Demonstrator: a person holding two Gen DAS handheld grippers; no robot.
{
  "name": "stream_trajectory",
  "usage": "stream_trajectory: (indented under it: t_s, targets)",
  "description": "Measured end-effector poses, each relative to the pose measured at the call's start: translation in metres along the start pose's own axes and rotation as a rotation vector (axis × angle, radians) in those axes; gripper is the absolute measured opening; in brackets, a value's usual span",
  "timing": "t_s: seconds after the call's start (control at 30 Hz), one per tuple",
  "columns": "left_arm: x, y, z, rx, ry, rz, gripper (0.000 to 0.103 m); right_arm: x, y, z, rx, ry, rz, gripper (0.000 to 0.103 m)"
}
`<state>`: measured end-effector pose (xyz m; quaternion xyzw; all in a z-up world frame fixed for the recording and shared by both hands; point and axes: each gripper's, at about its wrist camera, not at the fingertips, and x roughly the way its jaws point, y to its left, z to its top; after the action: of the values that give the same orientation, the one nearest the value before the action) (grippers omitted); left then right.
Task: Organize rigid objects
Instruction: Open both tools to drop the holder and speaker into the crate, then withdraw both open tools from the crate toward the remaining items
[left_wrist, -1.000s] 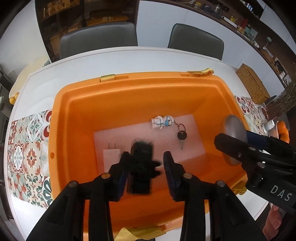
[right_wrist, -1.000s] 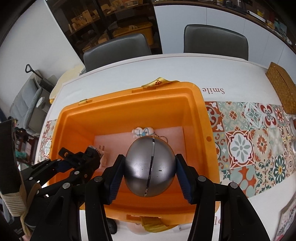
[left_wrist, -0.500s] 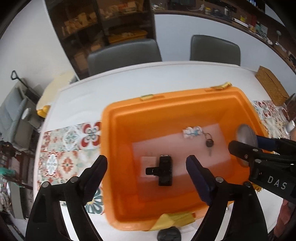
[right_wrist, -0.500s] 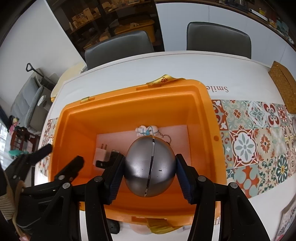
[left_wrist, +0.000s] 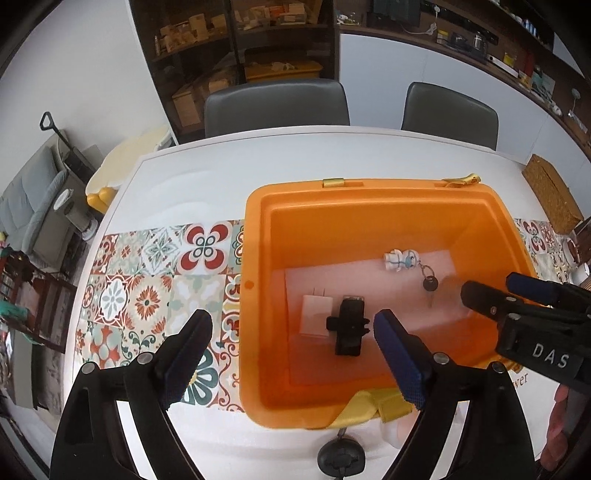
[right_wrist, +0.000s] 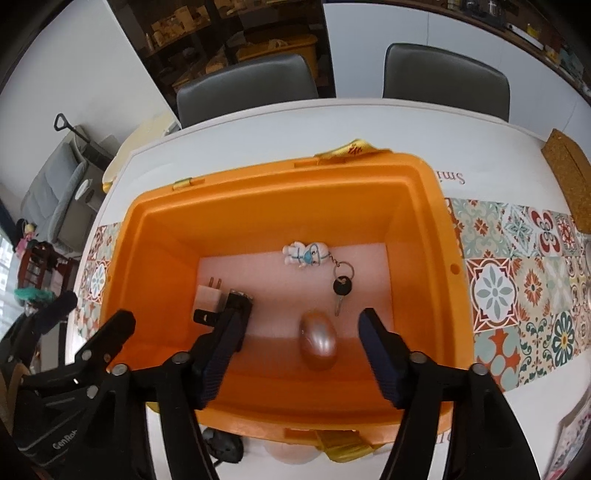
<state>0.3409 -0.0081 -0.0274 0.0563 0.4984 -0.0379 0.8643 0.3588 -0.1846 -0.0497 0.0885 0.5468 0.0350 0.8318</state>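
An orange bin (left_wrist: 258, 236) (right_wrist: 436, 221) stands on the white table. Inside lie a white plug adapter (left_wrist: 314, 319) (right_wrist: 207, 297), a black clip-like holder (left_wrist: 349, 325) (right_wrist: 236, 302), a white figure keychain with a black key (left_wrist: 400, 260) (right_wrist: 306, 254), and a silver ball (right_wrist: 318, 341), blurred. My left gripper (left_wrist: 291, 350) is open and empty over the bin's left rim. My right gripper (right_wrist: 295, 350) is open and empty above the ball; it shows in the left wrist view (left_wrist: 517, 295).
A patterned tile runner (left_wrist: 147, 280) (right_wrist: 524, 280) crosses the table under the bin. Two grey chairs (left_wrist: 277, 107) (right_wrist: 443, 74) stand behind the table. A woven box (right_wrist: 570, 173) sits at the right edge. A small black object (left_wrist: 341, 458) lies in front of the bin.
The right gripper opened and let the silver ball drop into the bin. The left gripper, after releasing the black holder, has opened wide and drawn back to the left.
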Motion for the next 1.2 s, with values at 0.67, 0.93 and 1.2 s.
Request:
stream_trajectory:
  t_s: [0.67,0.93,1.2]
  targets:
    - [-0.054,0.013,-0.043,-0.075,-0.071,-0.024,0.09,-0.064,0.007,-0.045,-0.009,-0.137,0.032,0.074]
    - [-0.072,0.016,-0.064,-0.09,-0.098,-0.014,0.097,-0.083,0.006,-0.068,0.0,-0.183,0.049,0.074]
    - [-0.077,0.014,-0.086,-0.087,-0.103,-0.001,0.097,-0.082,0.009,-0.091,-0.014,-0.181,0.061,0.074]
